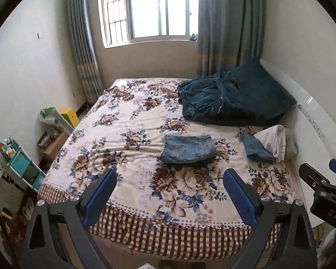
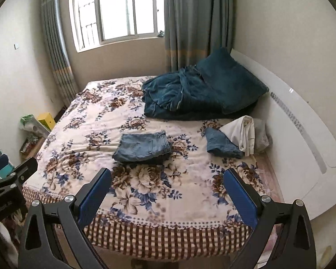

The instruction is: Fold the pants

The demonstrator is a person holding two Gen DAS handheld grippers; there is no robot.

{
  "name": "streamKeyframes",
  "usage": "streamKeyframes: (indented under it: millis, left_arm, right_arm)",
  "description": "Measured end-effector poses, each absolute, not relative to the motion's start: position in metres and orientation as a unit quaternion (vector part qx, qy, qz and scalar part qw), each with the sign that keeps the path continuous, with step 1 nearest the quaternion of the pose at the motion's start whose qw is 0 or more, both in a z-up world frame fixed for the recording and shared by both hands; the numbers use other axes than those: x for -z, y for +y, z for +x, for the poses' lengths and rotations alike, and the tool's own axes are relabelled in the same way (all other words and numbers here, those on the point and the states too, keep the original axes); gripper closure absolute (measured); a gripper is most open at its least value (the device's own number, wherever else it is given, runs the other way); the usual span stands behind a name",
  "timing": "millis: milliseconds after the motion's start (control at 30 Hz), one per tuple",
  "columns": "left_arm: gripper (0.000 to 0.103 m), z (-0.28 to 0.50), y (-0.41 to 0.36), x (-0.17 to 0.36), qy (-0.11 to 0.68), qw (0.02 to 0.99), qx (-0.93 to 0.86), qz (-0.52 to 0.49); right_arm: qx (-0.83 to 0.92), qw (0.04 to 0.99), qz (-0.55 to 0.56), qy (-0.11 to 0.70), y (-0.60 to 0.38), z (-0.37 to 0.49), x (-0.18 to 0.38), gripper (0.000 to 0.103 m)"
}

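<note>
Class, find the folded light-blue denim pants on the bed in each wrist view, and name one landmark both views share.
Left wrist view: folded denim pants lie at picture centre on the floral bed, beyond the open left claw.
Right wrist view: the pants sit left of centre.
Shared landmark: the dark teal blanket pile behind them.

The left claw (image 1: 170, 192) is held level with its two blue-padded fingers (image 1: 100, 196) spread wide apart, one at 7 o'clock and one at 5 o'clock in its own camera, with nothing between them. The right claw (image 2: 168, 192) stands the same way, its blue pads (image 2: 240, 196) wide apart and gripping nothing. Each shows in the other's view: the right claw at 3 o'clock in the left camera, the left claw at 9 o'clock in the right camera.
</note>
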State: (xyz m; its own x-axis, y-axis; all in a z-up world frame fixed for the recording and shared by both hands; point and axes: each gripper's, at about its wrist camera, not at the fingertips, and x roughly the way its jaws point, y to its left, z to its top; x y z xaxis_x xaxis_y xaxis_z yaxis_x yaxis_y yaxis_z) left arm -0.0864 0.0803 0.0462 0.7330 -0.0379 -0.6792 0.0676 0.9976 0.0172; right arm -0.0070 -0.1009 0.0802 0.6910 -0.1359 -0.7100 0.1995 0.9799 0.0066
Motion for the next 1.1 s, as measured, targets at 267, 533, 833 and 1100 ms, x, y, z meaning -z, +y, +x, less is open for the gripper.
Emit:
streamKeyframes:
  millis: [267, 533, 833, 1100]
  left_arm:
    - [0.006, -0.119, 0.093, -0.061, 0.356, 0.934, 0.033, 0.022]
    - [0.000, -0.109, 0.100, -0.048, 0.364, 0.931, 0.034, 0.005]
    - [0.000, -0.067, 0.091, -0.021, 0.379, 0.925, 0.006, 0.033]
    - [0.000, -0.044, 0.084, -0.001, 0.397, 0.916, -0.002, 0.047]
  right_arm:
    - [0.072, 0.924, 0.042, 0.372, -0.070, -0.045, -0.113, 0.001]
    - [0.080, 0.920, 0.043, 0.380, -0.071, -0.035, -0.100, 0.001]
    - [0.102, 0.915, 0.042, 0.389, -0.087, 0.021, -0.070, 0.001]
    - [0.108, 0.913, 0.034, 0.393, -0.090, 0.059, -0.052, 0.001]
